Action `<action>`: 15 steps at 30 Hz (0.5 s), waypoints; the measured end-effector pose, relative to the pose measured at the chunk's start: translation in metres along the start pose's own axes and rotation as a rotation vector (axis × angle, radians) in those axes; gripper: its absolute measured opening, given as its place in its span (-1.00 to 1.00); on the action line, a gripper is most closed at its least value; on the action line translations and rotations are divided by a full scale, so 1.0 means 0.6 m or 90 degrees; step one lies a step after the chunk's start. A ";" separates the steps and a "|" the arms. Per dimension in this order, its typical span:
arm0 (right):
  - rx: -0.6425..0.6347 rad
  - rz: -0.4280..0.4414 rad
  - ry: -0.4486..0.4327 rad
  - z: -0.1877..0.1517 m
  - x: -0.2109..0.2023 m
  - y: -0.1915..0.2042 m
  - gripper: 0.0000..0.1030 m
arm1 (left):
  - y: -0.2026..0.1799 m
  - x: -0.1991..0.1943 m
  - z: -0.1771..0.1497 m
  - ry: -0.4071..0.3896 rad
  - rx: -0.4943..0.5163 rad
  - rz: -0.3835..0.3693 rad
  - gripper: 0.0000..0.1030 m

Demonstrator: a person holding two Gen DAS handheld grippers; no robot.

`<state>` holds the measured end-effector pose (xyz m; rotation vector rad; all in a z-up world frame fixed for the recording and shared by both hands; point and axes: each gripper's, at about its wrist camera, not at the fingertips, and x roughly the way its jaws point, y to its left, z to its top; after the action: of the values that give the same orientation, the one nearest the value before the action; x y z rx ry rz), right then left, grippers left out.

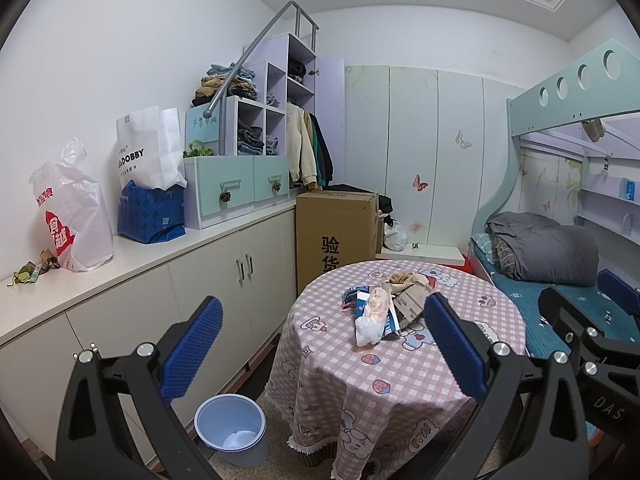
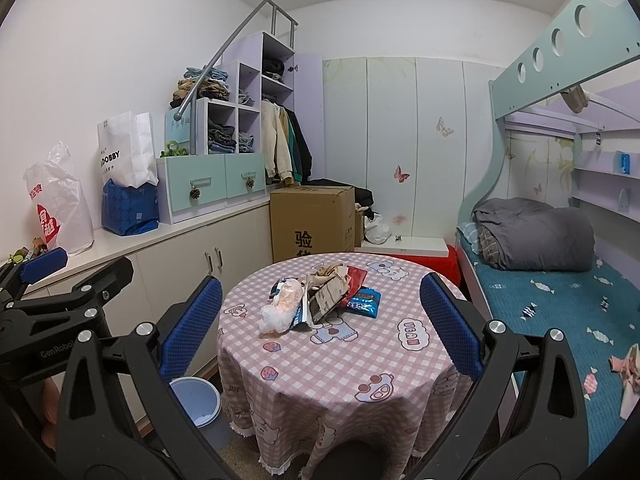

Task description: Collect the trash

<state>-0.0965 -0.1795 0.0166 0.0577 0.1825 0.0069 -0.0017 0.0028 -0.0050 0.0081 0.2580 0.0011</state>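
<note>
A pile of trash point(image 1: 386, 304) lies on the round table point(image 1: 400, 380) with a pink checked cloth: a white plastic bag point(image 1: 372, 320), brown paper and blue wrappers. The pile point(image 2: 320, 300) also shows in the right wrist view, with a blue wrapper point(image 2: 364, 303) at its right. A light blue bin point(image 1: 231, 428) stands on the floor left of the table; it also shows in the right wrist view point(image 2: 198, 400). My left gripper point(image 1: 324, 344) is open and empty, short of the table. My right gripper point(image 2: 320, 328) is open and empty, held before the table.
A long white cabinet point(image 1: 160, 280) with bags on top runs along the left wall. A cardboard box point(image 1: 336, 232) stands behind the table. A bunk bed point(image 2: 560, 300) with a grey duvet is at the right. The left gripper point(image 2: 44, 264) shows at the right view's left edge.
</note>
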 end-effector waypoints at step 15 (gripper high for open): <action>0.000 0.001 0.002 -0.005 0.002 -0.001 0.88 | 0.001 0.001 -0.013 0.002 0.001 0.000 0.92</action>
<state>-0.0959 -0.1802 0.0135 0.0573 0.1860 0.0081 -0.0028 0.0033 -0.0126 0.0092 0.2609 0.0013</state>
